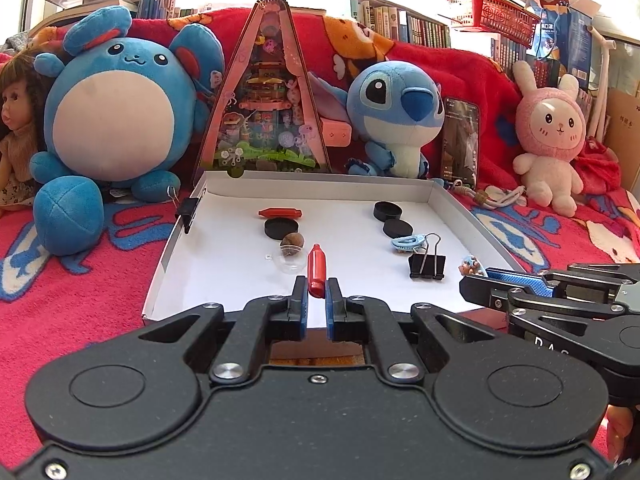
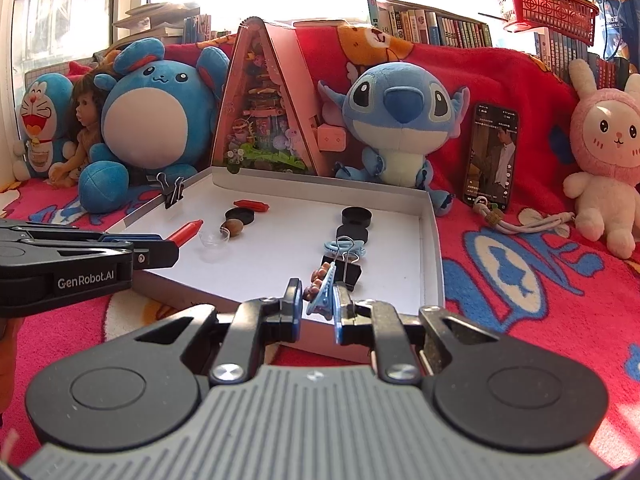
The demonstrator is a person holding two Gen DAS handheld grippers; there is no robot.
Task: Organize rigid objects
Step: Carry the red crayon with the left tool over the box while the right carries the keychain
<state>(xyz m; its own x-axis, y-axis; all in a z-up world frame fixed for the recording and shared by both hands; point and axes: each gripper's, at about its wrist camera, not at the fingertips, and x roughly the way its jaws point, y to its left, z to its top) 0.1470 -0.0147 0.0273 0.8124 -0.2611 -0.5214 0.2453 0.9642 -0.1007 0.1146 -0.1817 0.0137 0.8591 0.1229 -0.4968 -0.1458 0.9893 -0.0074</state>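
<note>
A white shallow box [image 1: 224, 280] lies on the red blanket. My left gripper [image 1: 316, 292] is shut on a red bullet-shaped piece [image 1: 317, 270] over the box's near edge; it also shows in the right wrist view [image 2: 186, 232]. My right gripper [image 2: 316, 300] is shut on a blue hair clip with a small brown bear charm [image 2: 322, 286] at the box's near right; the charm shows in the left wrist view [image 1: 472, 266]. Inside the box lie another red piece [image 1: 280, 213], three black discs [image 1: 281, 227], a walnut [image 1: 292, 243], a clear dome [image 1: 291, 266], a blue clip [image 1: 408, 242] and a black binder clip [image 1: 427, 266].
Plush toys stand behind the box: a blue round one [image 1: 116, 112], Stitch [image 1: 396, 112], a pink rabbit [image 1: 550, 140], a doll [image 1: 16, 120]. A triangular pink toy box [image 1: 268, 100] and a phone [image 2: 492, 156] lean at the back. A binder clip [image 1: 188, 210] grips the box's left wall.
</note>
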